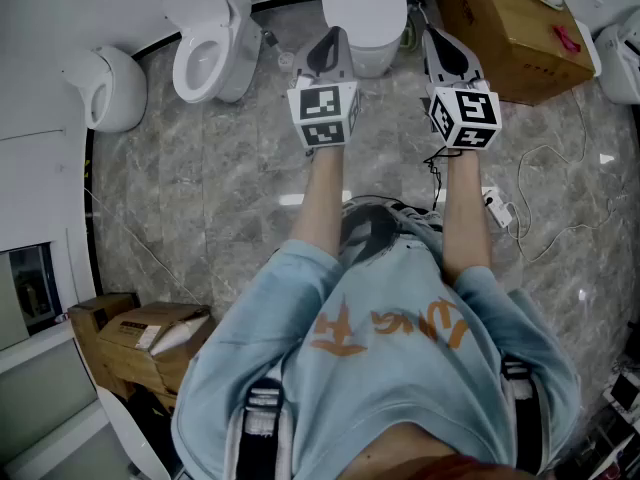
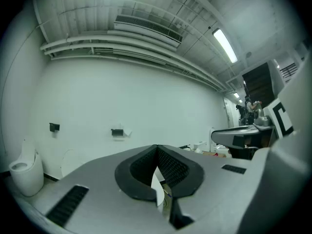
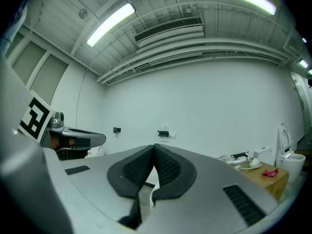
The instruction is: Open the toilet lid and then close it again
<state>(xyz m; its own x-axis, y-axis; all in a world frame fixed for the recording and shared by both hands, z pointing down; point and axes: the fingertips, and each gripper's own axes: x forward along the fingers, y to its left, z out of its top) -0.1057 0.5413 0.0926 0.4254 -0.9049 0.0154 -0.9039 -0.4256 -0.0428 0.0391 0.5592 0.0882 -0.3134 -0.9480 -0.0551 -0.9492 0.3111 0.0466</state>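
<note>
- The left gripper is held out in front of the body, pointing level, its jaws closed tip to tip.
- The right gripper is alongside it, also level, jaws pressed together.
- The left arm and right arm, bare below the sleeves, reach forward roughly parallel and apart.
- The left cube and right cube sit at the wrists.

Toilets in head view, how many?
3: shut toilet top centre, open toilet left of it, rounded toilet far left. A white shape at the right edge may be a fourth, cut off.
</note>
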